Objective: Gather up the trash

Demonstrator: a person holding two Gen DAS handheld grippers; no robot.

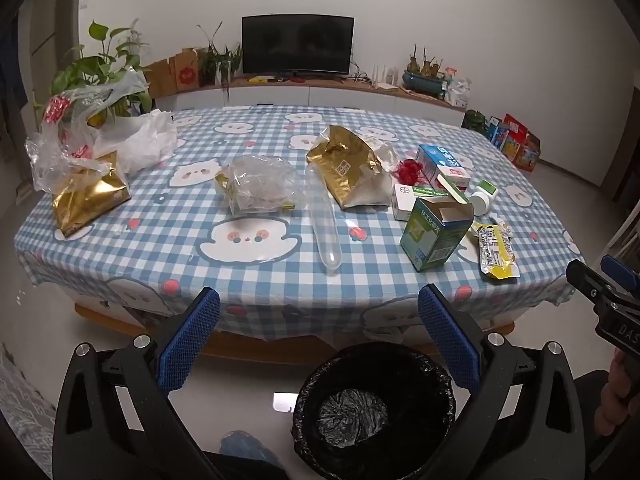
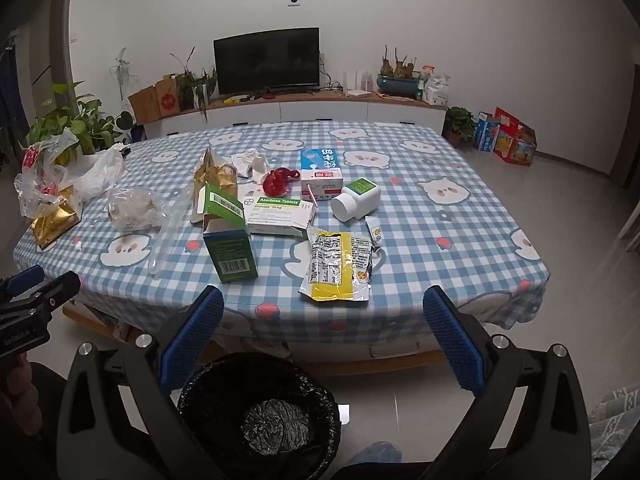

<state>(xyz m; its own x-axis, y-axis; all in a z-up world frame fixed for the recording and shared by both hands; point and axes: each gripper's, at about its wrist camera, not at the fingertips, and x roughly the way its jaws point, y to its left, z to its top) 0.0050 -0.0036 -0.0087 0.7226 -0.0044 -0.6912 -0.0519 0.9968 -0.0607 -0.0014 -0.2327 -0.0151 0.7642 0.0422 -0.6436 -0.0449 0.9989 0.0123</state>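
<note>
Trash lies scattered over the checked table [image 1: 256, 280], and every place here is told from the black-lined bin [image 1: 374, 408] on the floor at the table's near edge. It stands between the two grippers, likely so that either hand can drop into it with a short swing.

Closest to the bin, just beyond the table edge, are the open green carton [image 2: 231, 254] and the torn yellow wrapper [image 2: 338, 266]. Farther back from the bin lie the white tablet box [image 2: 278, 216], the tipped white bottle [image 2: 356, 200] and something red, perhaps a crumpled net, though the view is too small to be sure. Well off to the bin's left are a gold foil bag [image 1: 90, 196] and loose clear plastic bags [image 1: 72, 136].

The left gripper [image 1: 318, 338] and right gripper [image 2: 324, 338] both hang short of the table, tilted downward, fingers spread wide and holding nothing. Nothing appears collected yet: the bin looks empty but for its liner.
</note>
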